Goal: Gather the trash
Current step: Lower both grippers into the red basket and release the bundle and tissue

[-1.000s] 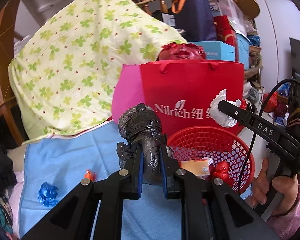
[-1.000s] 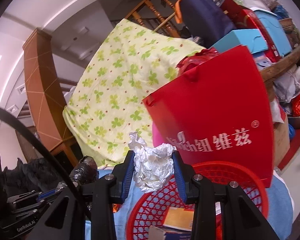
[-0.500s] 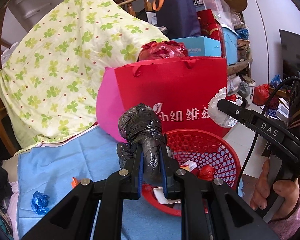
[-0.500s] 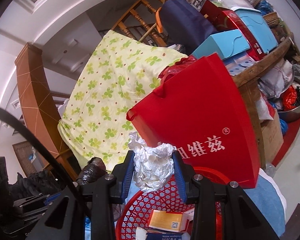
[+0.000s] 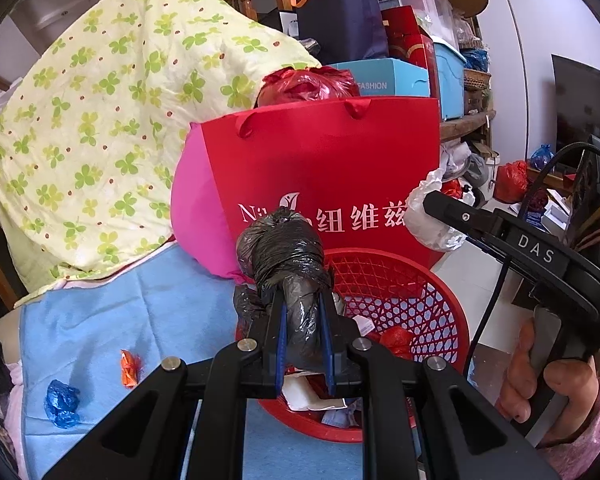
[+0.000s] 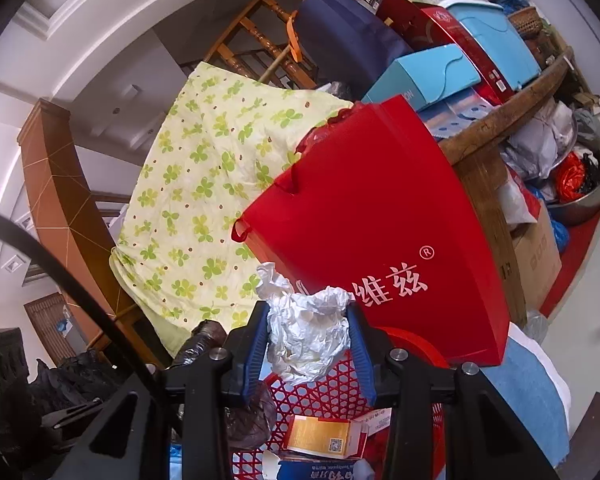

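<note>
My left gripper is shut on a wad of black plastic bag, held just over the near-left rim of the red mesh basket. In the right wrist view my right gripper is shut on a crumpled white wrapper, above the far side of the basket. The same white wrapper shows at the right in the left wrist view. A small box and red scraps lie in the basket. The black wad appears left of the right gripper.
A red paper bag stands right behind the basket, with a clover-print quilt to its left. On the blue cloth lie an orange wrapper and a blue wrapper. A person's hand grips the right handle.
Both grippers have travelled sideways to stand over the basket, which now lies under them. Each keeps its hold on its wad.
</note>
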Tool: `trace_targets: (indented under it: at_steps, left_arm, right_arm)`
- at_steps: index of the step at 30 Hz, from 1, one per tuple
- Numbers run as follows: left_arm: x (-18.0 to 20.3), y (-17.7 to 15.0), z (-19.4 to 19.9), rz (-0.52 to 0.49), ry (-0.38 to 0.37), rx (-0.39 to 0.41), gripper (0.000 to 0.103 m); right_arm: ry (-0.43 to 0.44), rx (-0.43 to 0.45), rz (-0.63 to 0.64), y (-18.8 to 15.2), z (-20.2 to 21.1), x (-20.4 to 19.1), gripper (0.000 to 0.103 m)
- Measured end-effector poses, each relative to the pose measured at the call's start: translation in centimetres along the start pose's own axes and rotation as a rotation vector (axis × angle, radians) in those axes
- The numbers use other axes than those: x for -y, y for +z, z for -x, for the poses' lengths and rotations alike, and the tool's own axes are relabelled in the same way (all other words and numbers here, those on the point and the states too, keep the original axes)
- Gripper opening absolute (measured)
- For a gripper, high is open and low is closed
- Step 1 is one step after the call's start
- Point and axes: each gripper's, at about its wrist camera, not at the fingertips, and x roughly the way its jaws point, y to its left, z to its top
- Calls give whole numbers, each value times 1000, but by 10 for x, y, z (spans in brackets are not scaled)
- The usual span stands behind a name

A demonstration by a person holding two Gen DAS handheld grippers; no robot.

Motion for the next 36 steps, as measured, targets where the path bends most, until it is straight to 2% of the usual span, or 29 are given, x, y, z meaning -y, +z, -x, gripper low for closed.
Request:
trace_targets:
  at_steps: [9,18,23,36]
  left_arm:
    - [-2,-4,-4,26,-25,-8,16]
    - [-15,-8,5,88,-145,26,16]
    - [-15,-9,2,120,-208,19,16]
    - [-6,-11,-3,128,-254,9,16]
  right_arm:
    - [-4,-27,-25,-2,-5,6,42]
    - [-3,-37,-45,-5,-5,6,42]
    - [1,-33,-74,-5,-3,9,42]
    - [13,-34,-160,-4,-1,23,43]
